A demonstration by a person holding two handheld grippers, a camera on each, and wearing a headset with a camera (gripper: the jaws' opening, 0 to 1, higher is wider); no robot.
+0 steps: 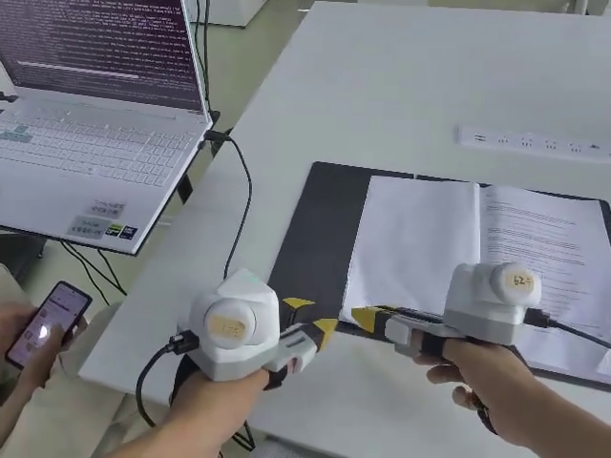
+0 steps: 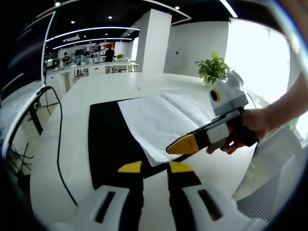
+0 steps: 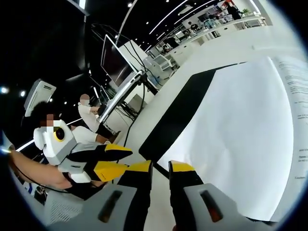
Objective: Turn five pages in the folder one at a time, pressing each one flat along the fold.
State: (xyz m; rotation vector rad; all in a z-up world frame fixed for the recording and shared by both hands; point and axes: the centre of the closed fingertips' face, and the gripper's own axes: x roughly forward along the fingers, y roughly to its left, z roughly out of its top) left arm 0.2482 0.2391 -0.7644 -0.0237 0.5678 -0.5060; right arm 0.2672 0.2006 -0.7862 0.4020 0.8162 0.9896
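Our left hand-held gripper has its yellow-tipped jaws parted by a small gap, with nothing between them. It is poised above the tabletop, just beside the near left corner of the folder. Our right hand-held gripper points back toward the left one. Its jaws are drawn almost together and grip nothing, and the tips sit at the near left corner of the blank page. We cannot tell whether they touch the paper.

The folder lies open and flat, its black inner cover bare to the left of that blank page. A printed page lies to the right of the fold. Beyond the folder, a white power strip rests on the tabletop. Off to our left, an open laptop stands on a separate surface, with a black cable running from its side. Near it, a hand holds a phone.
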